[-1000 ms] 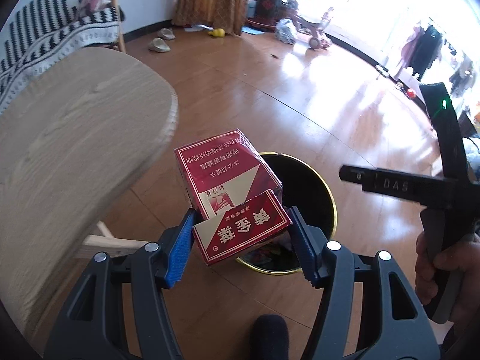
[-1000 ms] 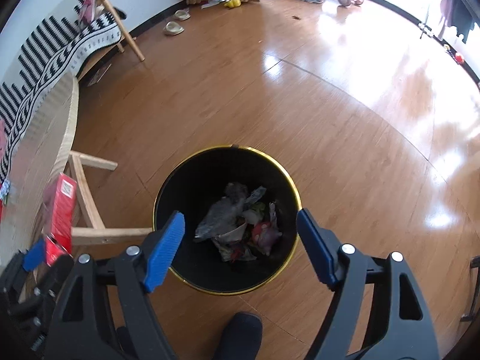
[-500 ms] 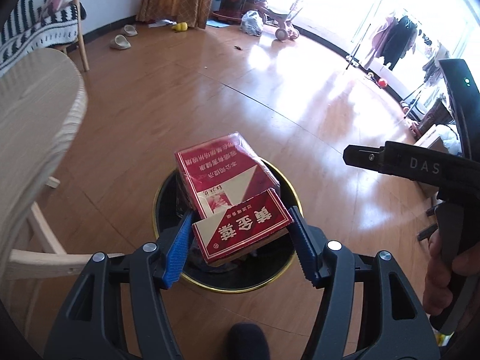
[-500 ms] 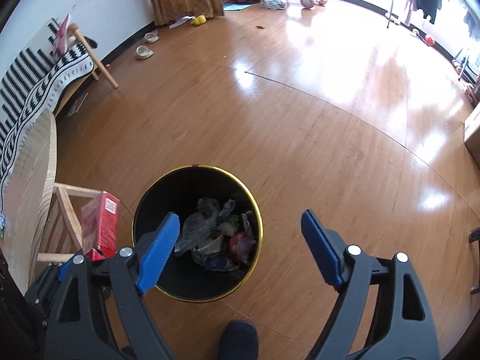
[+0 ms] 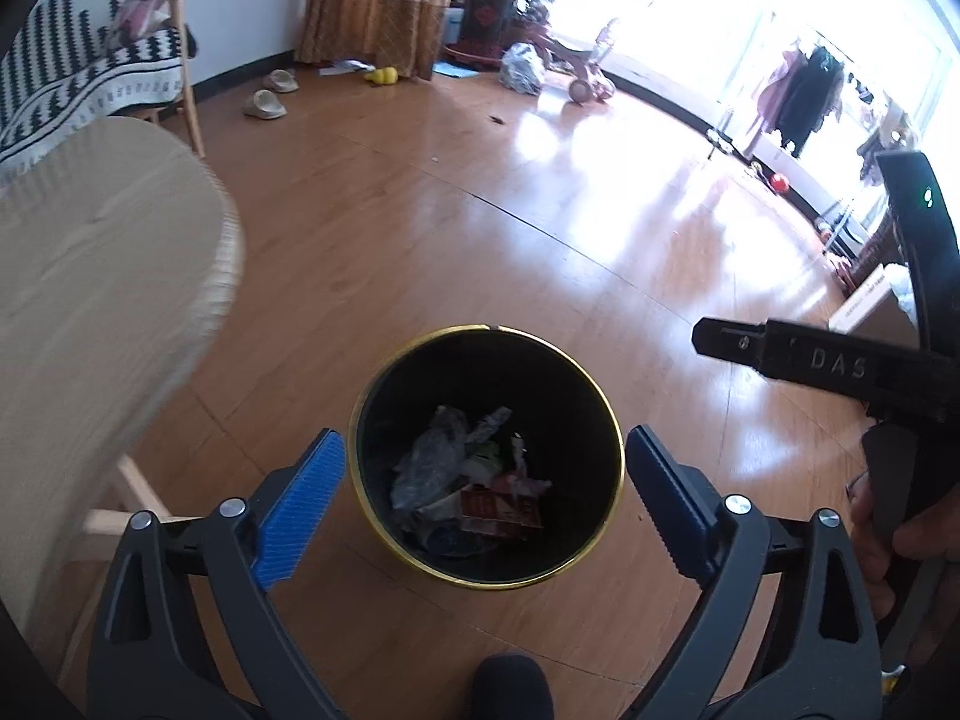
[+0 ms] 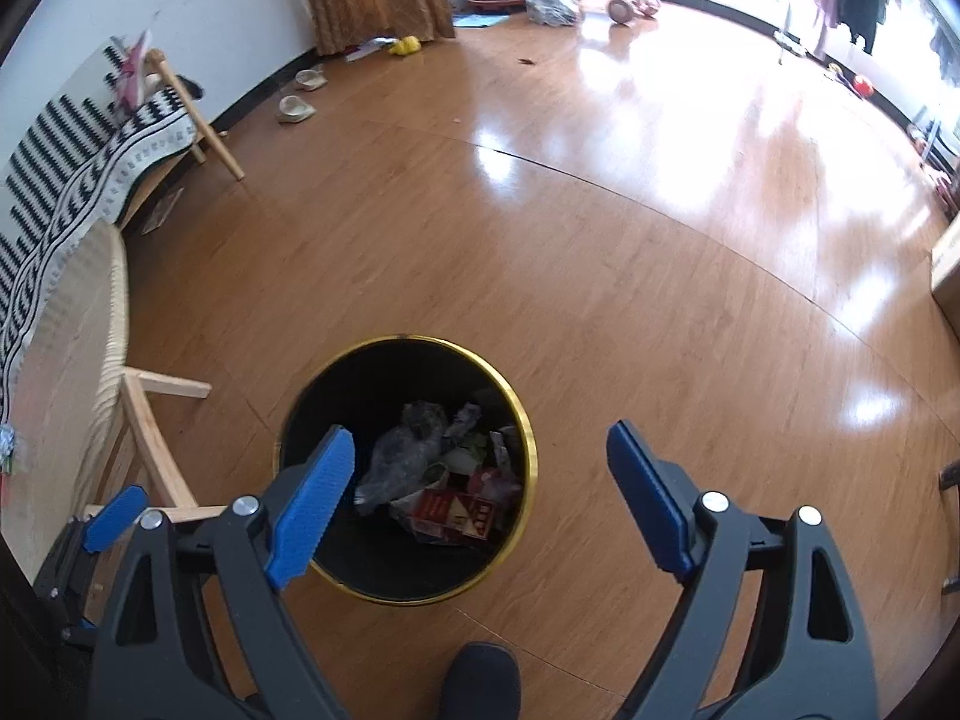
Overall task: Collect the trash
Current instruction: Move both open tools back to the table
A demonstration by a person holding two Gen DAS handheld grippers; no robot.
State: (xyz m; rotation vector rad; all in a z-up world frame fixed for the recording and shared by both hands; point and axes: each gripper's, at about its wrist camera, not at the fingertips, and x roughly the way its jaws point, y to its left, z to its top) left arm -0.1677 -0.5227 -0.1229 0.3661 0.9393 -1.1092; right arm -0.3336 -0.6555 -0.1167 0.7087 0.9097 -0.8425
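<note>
Now: release over bin [image 5: 591,387] | left claw [image 5: 485,477] jaws opening, nothing between | right claw [image 6: 480,468] opening, empty | red carton [image 5: 501,509] lying inside bin on trash | tip: stay centred above rim, then fetch next piece

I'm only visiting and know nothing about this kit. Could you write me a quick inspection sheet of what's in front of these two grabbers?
Surface: glossy wooden floor with sun glare; pale wooden table at the left edge.
Job's things: black bin with a gold rim on the floor; red carton lying inside on crumpled wrappers.
Clutter: slippers, a yellow toy and a plastic bag by the far wall.
Grippers: left gripper above the bin, fingers opening, nothing between them; right gripper likewise opening and empty.
Cables: nothing seen.
Surroundings: striped blanket over a bench, curtain, potted plant, hanging clothes.
</note>
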